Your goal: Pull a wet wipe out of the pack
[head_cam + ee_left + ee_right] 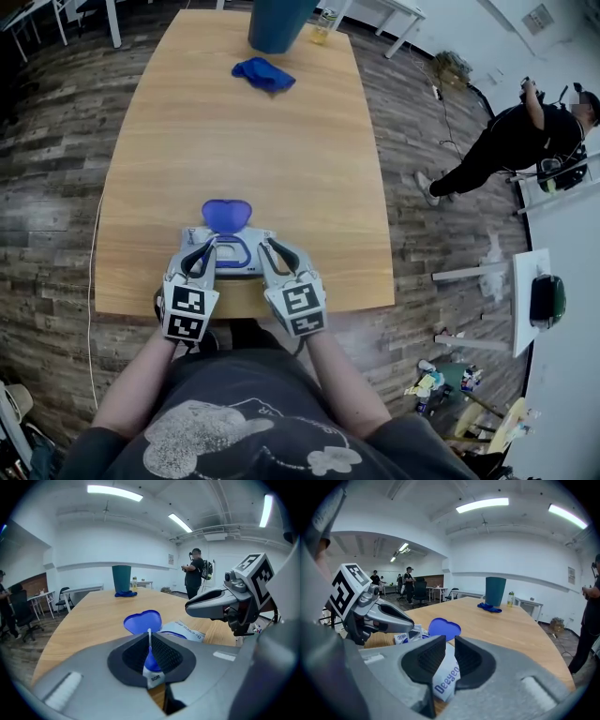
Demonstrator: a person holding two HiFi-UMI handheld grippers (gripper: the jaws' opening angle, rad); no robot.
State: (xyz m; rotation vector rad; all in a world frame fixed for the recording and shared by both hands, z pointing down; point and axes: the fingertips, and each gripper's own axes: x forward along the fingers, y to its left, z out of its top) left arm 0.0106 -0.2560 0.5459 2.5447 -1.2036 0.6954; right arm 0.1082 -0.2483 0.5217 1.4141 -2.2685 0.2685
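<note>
While the wet-wipe pack (246, 270) lies flat on the table (244, 150), close to its near edge, its blue lid (227, 214) stands flipped open on the far side.

- Left gripper (150, 641): pads clenched together on a thin white sheet edge standing up at the pack's opening, read as the wet wipe (150, 634). How much of it is out of the pack cannot be made out, since the pads cover it.
- Right gripper (449, 651): jaws clamped on the pack's right end, printed film between the pads.
- The head view shows both grippers over the pack; their jaws hide most of the opening.
- Far end of the table: teal bin (277, 23), cut off by the frame's top, contents not visible. A crumpled blue cloth (263, 73) lies just in front of it and a small bottle (323, 23) beside it.
- Bare wood runs from the lid to the cloth.
- A person (525, 141) stands on the floor well off to the right
</note>
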